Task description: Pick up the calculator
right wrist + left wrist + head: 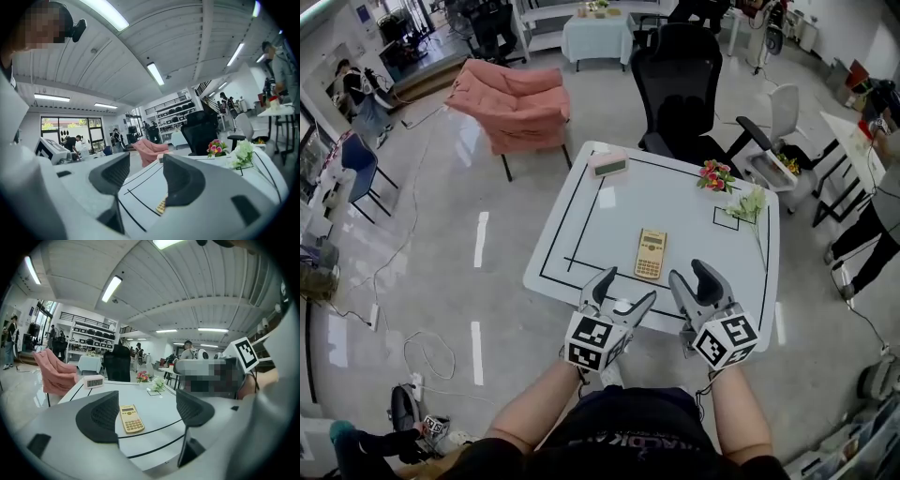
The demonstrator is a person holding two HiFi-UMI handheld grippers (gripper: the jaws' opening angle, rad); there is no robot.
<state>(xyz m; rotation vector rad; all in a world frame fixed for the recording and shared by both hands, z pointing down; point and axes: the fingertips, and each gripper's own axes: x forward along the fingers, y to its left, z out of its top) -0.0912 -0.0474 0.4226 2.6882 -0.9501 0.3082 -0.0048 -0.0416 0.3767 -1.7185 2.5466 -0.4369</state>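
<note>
Hovering at the near edge of the table (694, 216), I am holding my left gripper (623, 292) released, with nothing between its jaws. The calculator (651, 253) is lying flat just beyond that edge, untouched. My right gripper (694, 278) is hanging released and empty too. I am judging this as the approach step: next, one gripper needs lowering astride the calculator and clenching.
</note>
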